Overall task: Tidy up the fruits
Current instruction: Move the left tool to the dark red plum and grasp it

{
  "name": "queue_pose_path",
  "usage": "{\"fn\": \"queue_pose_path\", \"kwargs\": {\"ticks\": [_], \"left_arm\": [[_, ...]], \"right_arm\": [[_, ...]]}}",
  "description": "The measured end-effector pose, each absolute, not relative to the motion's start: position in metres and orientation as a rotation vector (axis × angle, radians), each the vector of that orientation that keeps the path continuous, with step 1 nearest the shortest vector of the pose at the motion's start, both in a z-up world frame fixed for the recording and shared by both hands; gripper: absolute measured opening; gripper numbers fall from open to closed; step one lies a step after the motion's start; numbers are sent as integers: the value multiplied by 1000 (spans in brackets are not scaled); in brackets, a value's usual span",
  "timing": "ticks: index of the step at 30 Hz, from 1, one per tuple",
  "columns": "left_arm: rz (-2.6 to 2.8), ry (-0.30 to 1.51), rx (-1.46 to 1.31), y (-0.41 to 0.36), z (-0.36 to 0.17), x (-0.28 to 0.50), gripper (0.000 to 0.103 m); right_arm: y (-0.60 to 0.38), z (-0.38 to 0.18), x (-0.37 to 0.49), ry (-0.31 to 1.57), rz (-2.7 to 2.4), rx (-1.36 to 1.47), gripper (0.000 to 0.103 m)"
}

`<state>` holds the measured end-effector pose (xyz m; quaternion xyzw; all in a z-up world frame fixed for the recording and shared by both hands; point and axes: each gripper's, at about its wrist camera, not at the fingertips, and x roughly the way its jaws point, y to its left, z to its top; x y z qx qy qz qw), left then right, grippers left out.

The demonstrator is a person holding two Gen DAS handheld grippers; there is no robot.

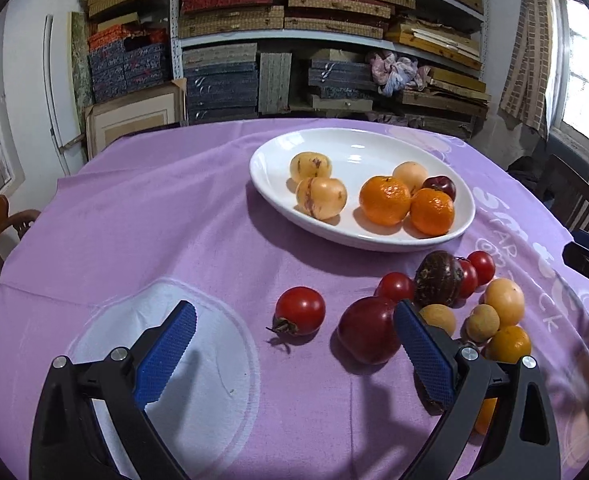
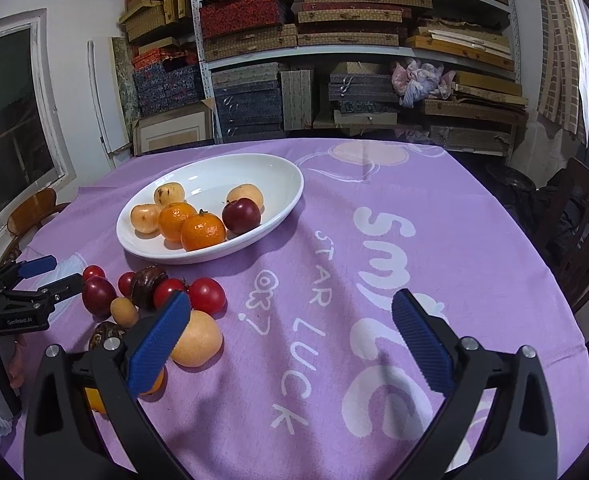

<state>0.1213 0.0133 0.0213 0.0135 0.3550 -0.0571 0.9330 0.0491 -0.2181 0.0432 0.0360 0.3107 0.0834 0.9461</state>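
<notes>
Blue ribbed pads tip the black left gripper [image 1: 294, 348], whose jaws stand spread wide and hold nothing, low over the lilac printed tablecloth [image 1: 174, 232]. Between the pads, nearer than the white oval ceramic dish [image 1: 278, 196], lies a single red tomato with a dry stalk [image 1: 300, 311], and a large dark red plum [image 1: 368, 330] sits just beside the right-hand pad. Beyond that plum, still on the near side of the dish, a loose cluster of fruit crowds together: small red tomatoes [image 1: 395, 287], a dark brown wrinkled round fruit [image 1: 438, 279], pale yellow round fruits [image 1: 504, 301] and a small orange one [image 1: 508, 345].

Inside the dish rest two glossy orange mandarins [image 1: 385, 201], two yellow purple-streaked fruits [image 1: 321, 198], one pale yellow fruit [image 1: 410, 175] and a small dark red plum [image 1: 440, 187].

On the right wrist view the right gripper [image 2: 292, 336] is likewise spread and empty, hovering over the white lettering printed on the cloth, to the near right of the dish. Its left pad overlaps a pale orange-yellow round fruit [image 2: 198, 340] at the edge of the cluster; whether they touch cannot be told.
</notes>
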Motion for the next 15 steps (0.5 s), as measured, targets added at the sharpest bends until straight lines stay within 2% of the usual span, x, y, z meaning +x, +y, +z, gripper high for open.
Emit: {"fn": "queue_pose_path", "kwargs": {"ticks": [15], "left_arm": [[-203, 811, 64, -15, 6, 124, 100]], "right_arm": [[-223, 37, 56, 674, 171, 87, 99]]}}
